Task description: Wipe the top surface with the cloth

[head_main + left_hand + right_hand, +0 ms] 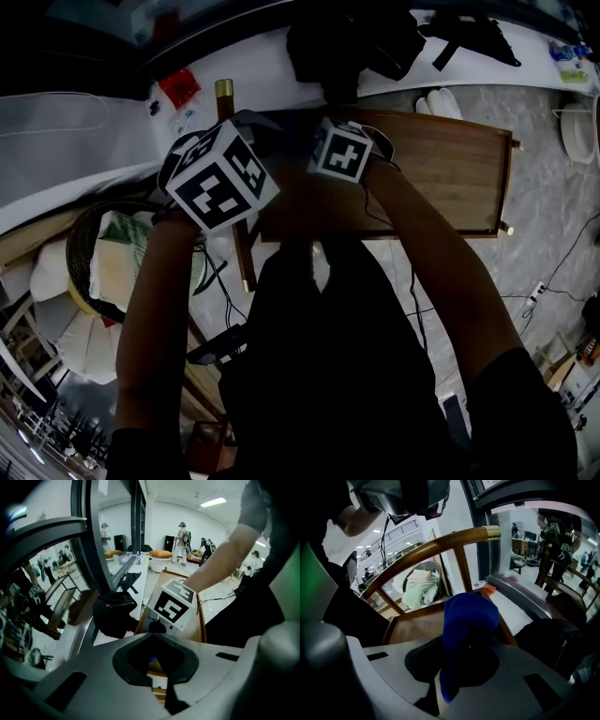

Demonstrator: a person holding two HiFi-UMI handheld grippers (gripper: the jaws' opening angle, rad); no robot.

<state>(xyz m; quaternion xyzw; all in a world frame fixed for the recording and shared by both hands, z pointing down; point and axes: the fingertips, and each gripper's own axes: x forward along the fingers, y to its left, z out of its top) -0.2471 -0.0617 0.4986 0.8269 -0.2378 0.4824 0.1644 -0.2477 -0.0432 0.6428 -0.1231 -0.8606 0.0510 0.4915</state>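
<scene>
Got the right hand-held gripper [459, 660] clamped tight on the blue cloth [468, 616], all bunched up and poking out past the jaws. Hanging just over the wooden chair seat [419, 627], close to the curved back rail [426, 549]; can't tell if actually touching. Got the left hand-held gripper [153, 635] pinched together on nothing, right beside the other one. Also spotting a black bag [115, 613] on the white counter [267, 70] just past the seat.

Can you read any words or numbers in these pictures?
None can be read.
Black-and-white marker cubes: square patterns only, no letters.
Small red packet on the white ledge: any print is too small to read.
</scene>
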